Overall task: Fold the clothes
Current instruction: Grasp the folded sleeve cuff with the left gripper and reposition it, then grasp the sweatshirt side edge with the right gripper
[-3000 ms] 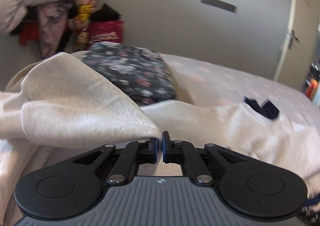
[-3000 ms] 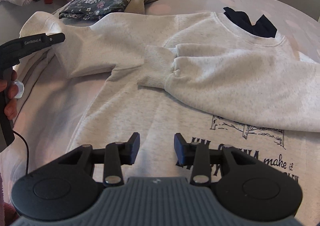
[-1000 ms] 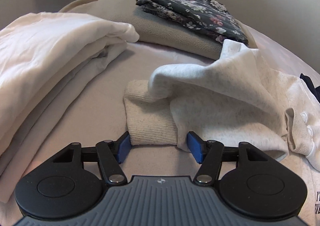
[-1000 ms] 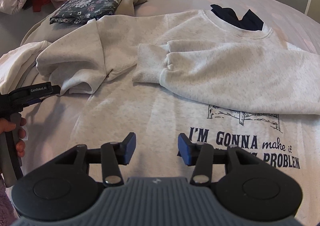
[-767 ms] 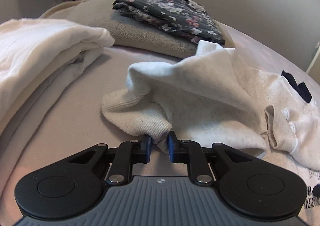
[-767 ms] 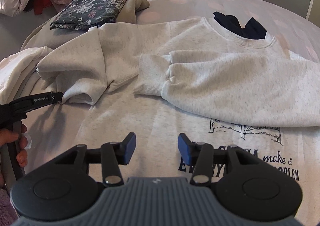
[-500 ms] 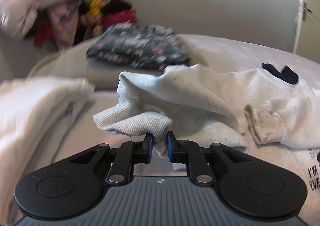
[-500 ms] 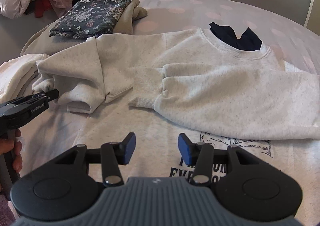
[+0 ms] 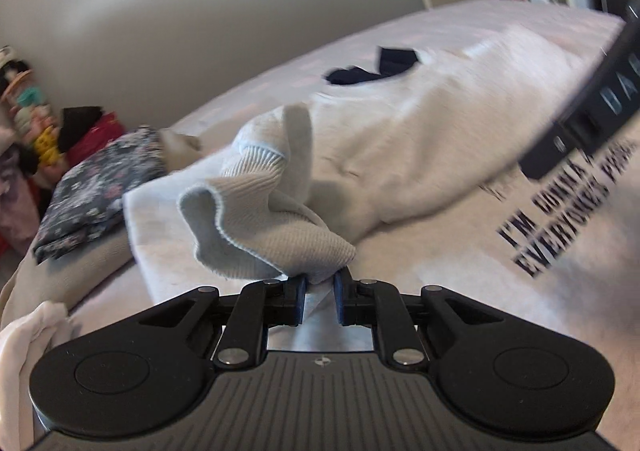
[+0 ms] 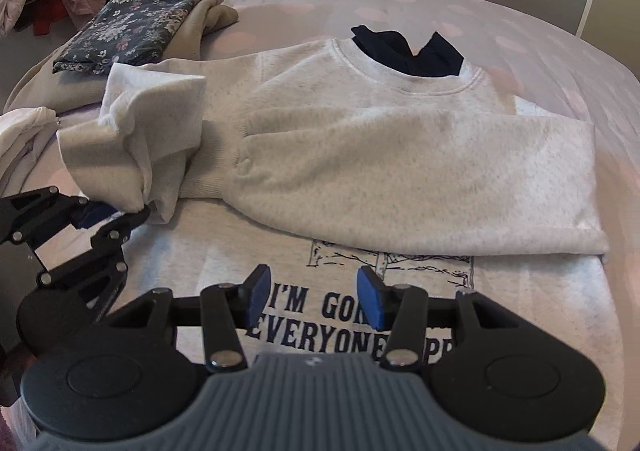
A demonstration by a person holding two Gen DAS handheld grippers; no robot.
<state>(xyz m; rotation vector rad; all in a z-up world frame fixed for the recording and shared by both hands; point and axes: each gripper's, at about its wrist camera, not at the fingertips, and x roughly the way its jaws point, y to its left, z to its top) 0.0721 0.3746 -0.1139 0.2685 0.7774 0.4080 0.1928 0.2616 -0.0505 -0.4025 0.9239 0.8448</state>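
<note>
Pinching the ribbed cuff (image 9: 276, 227) of one sleeve, the left gripper (image 9: 319, 293) has its blue pads nearly together with the knit bunched between them and lifted clear of the cloth below. That sleeve belongs to a pale grey sweatshirt (image 10: 360, 139) lying face up across the middle of the bed (image 10: 520, 31), collar toward the far edge, with dark printed lettering on its chest. Its other sleeve (image 10: 420, 187) is folded flat across the chest above the print. The right gripper (image 10: 313, 297) hovers over the lettering with its jaws about half apart and nothing between them. Near the far left corner of the bed sits a folded floral garment (image 10: 132, 27) on a beige one; a dark blue item (image 10: 408, 51) lies just beyond the collar.
</note>
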